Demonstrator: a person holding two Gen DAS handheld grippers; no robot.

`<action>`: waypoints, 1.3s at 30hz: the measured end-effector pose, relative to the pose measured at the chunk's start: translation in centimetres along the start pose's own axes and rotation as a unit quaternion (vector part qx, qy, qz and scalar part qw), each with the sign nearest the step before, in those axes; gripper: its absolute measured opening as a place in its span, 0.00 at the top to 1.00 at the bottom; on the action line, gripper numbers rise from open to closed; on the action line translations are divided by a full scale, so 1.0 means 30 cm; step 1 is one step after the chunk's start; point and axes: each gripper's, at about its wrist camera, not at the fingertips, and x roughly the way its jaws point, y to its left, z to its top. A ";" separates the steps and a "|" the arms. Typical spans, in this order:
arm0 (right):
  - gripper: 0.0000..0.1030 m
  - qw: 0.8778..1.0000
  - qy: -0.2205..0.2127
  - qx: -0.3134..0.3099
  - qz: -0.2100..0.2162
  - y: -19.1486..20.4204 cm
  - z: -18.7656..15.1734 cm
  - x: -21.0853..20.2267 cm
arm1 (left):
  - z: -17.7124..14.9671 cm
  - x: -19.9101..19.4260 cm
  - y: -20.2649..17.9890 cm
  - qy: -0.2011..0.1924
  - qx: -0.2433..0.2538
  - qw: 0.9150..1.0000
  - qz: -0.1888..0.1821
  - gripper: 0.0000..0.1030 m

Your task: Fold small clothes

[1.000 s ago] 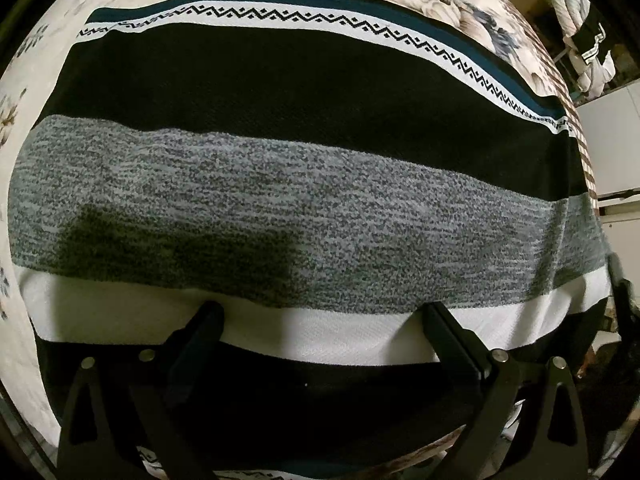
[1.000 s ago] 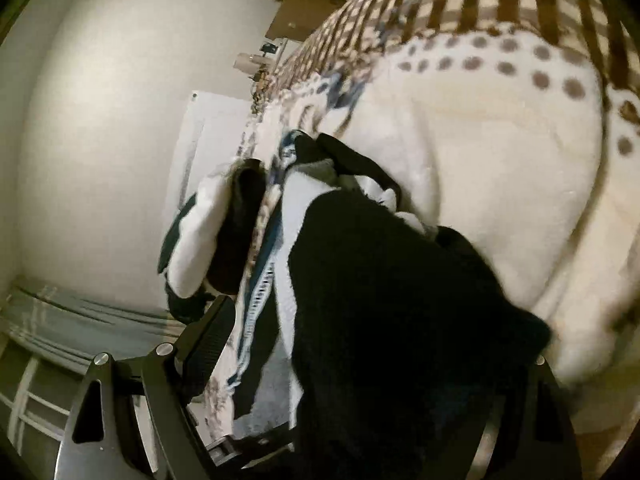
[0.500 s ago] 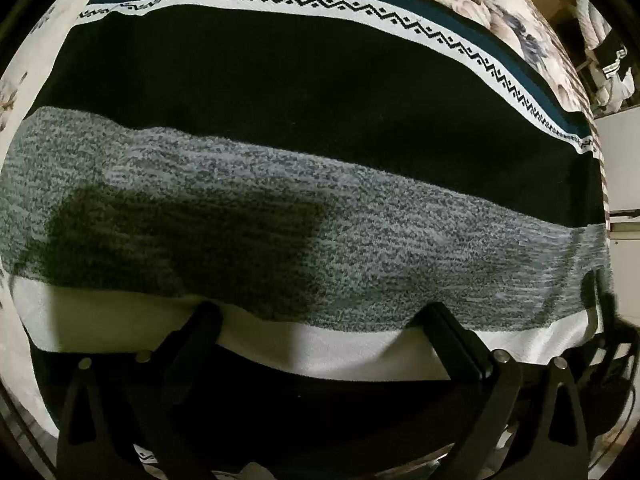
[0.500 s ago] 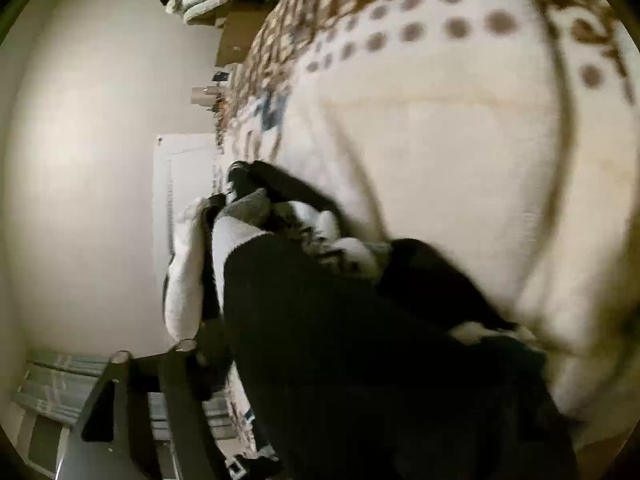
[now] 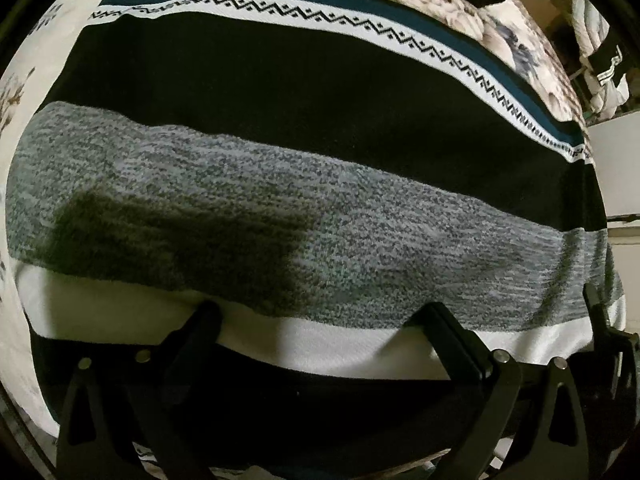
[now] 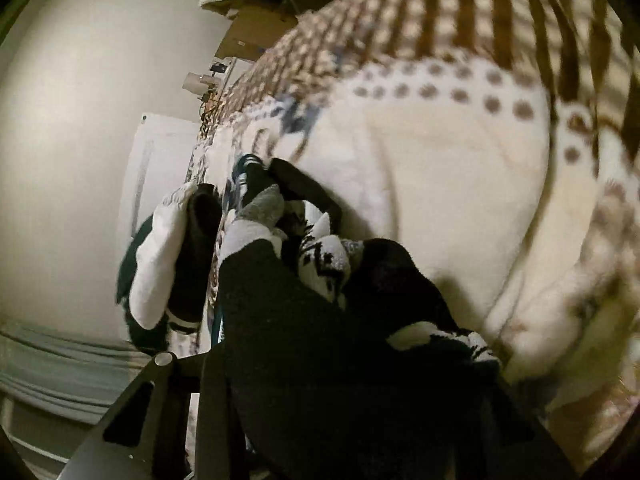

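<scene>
— Changed since a second ago?
— Closing the right tongs [image 6: 352, 380] from wide, with a bunched black end of the striped knit [image 6: 320, 320] between, just above the bed [image 6: 440, 184]. Likely starting the fold.
— And on the left? Counting up?
— Keeping the left tongs [image 5: 320, 312] wide open, gripping nothing, over the knit's flat white band. One knit, two tongs.

No words, numbers or brand marks can be read in either view. A black cloth [image 5: 610, 62] hanging at the far right of the left wrist view bears white marks, too small to read.
</scene>
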 end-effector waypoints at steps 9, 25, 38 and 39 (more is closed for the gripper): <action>0.67 0.991 -0.020 -0.124 -0.045 0.257 -0.080 -0.033 | -0.092 -0.241 0.276 -0.053 -0.121 0.990 -0.047 0.00; 0.62 0.688 0.127 -0.706 -0.112 0.657 -1.246 0.215 | -0.610 -0.525 0.969 -0.142 -0.383 0.911 0.053 0.00; 0.21 0.794 0.431 -0.429 0.023 0.831 -0.747 0.125 | -0.646 -0.473 0.760 -0.143 -0.410 0.897 -0.086 0.00; 0.21 0.798 0.420 -0.431 0.012 0.834 -0.696 0.129 | -0.620 -0.471 0.722 -0.145 -0.402 0.899 -0.098 0.00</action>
